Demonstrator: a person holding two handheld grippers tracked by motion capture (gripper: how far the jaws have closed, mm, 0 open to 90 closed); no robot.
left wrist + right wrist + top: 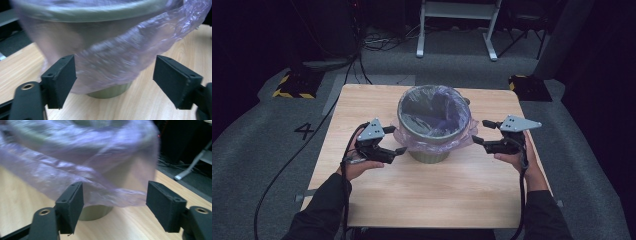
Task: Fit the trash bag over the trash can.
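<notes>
An olive-green bin (434,125) stands on the far half of the wooden table (437,195). A thin purple bag (404,136) lines it and hangs over the rim. My left gripper (397,139) is just left of the bin, open, with its jaws pointed at the bag's overhang. On the bin's right, my right gripper (479,131) is open too. In the left gripper view the bag (117,55) hangs beyond the open jaws of the left gripper (115,72), above the bin's base (110,91). The right gripper view shows the bag's edge (82,170) beyond the open right gripper (113,200).
The near half of the table is bare wood. Cables run over the grey floor at the left. Yellow-black striped blocks (294,85) (527,85) sit beyond the table's far corners. A white frame's legs (457,30) stand at the back.
</notes>
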